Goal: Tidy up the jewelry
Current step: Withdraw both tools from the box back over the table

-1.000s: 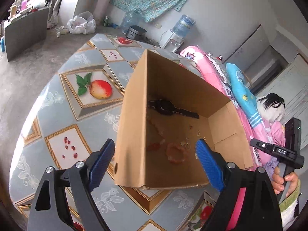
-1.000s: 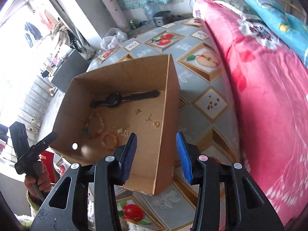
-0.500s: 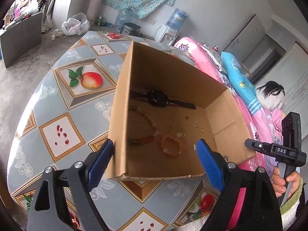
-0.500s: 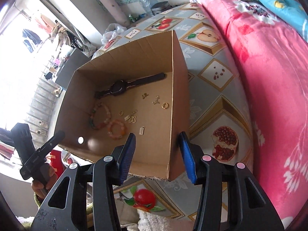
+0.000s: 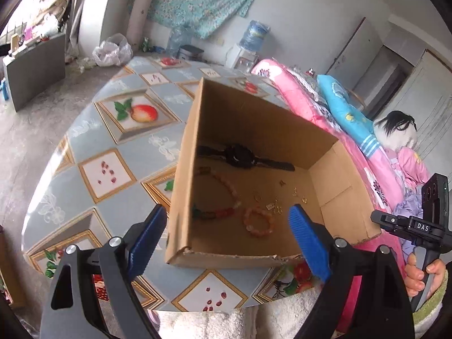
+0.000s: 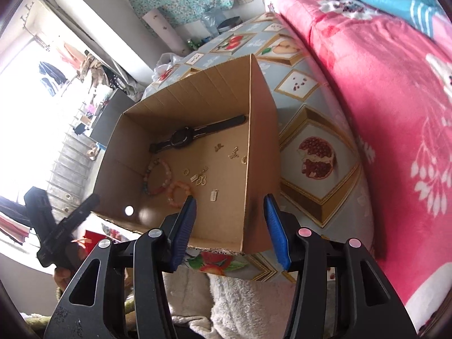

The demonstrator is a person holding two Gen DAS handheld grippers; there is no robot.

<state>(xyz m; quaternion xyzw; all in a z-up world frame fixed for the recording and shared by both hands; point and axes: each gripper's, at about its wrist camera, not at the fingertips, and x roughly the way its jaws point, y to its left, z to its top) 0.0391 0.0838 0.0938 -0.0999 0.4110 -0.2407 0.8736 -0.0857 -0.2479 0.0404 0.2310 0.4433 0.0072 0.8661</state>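
Note:
An open cardboard box [image 5: 183, 169] [image 6: 260, 130] stands on the table. Inside lie a black watch [image 5: 240, 156] [image 6: 183, 137], a long bead bracelet [image 5: 223, 195] [image 6: 158, 176], a small orange bead bracelet [image 5: 258, 221] [image 6: 179, 193] and several small gold pieces [image 5: 278, 204] [image 6: 202, 179]. My left gripper [image 5: 226, 243] is open and empty, held above the box's near edge. My right gripper [image 6: 230, 231] is open and empty, its fingers either side of the box's right wall in view; contact cannot be told.
The table [image 5: 107, 169] has a grey fruit-pattern cloth. A bed with pink [image 6: 381, 84] and blue bedding runs along its right side. A white fluffy towel [image 5: 234, 322] lies at the near edge. Floor and clutter lie to the left.
Both grippers have drawn back and risen from the box, so more of its inside and the near table edge shows. Both stayed open.

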